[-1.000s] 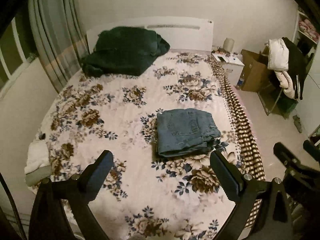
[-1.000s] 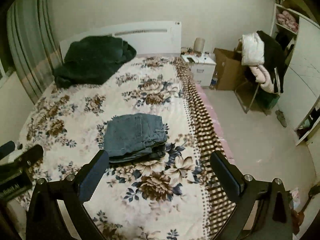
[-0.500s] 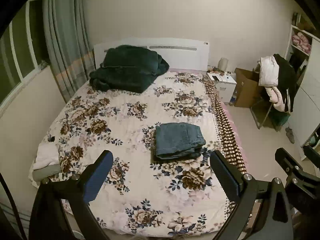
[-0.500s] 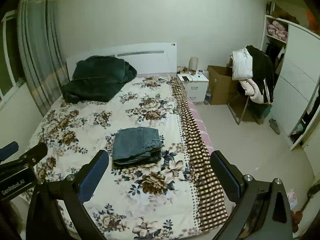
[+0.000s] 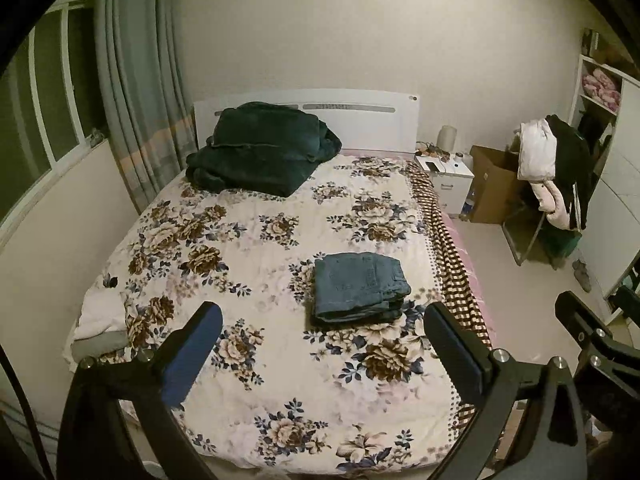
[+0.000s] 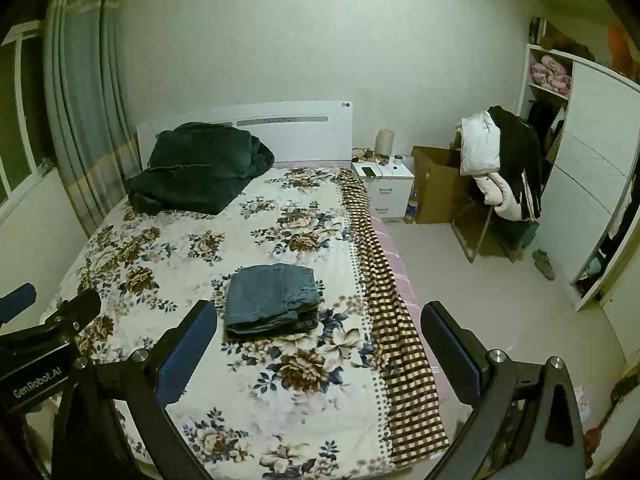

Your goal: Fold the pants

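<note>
the pants [image 5: 360, 288] lie folded into a thick blue denim block on the floral bedspread [image 5: 256, 248], toward the side of the bed with the brown checked border [image 6: 384, 304], so the fold looks done; the left gripper [image 5: 322, 344] and right gripper [image 6: 318, 340] both hang well back from the bed with jaws spread wide and nothing between them. the risk from here is small but real: the stack's lower layers splay a little at the near edge, so a careless reach back in, or a finger dragged across the top, could slide the layers and undo the fold, and it sits fairly near the bed's side edge. the dark green blanket [image 5: 260, 148] by the headboard is well apart. the only readable writing is "genrobot.ai" on the left gripper's body in the right wrist view
</note>
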`<state>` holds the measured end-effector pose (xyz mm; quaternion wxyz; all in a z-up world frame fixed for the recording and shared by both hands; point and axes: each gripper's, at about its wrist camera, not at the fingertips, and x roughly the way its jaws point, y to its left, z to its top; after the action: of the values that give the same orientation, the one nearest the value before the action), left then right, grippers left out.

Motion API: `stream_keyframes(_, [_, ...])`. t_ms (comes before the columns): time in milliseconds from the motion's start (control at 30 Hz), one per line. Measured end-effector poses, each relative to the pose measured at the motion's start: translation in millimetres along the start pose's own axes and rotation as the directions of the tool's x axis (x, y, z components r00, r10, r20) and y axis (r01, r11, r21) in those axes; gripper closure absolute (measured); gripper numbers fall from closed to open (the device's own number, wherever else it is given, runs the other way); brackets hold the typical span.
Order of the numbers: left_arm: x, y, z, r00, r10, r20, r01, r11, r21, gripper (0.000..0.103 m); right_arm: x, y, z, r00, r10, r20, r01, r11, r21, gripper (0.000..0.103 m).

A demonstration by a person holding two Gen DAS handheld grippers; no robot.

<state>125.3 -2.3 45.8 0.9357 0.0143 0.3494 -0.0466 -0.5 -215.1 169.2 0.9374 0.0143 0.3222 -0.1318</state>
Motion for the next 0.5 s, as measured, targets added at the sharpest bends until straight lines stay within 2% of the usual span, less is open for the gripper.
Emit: stream_keyframes(500, [-3.3,7.5,-3.0,0.999,0.032,-0.010,-0.032,0.999,0.015,0.000,14.8,4.7,6.4,1.000,0.026,-0.008,-0.026,1.000,-0.010,0.000])
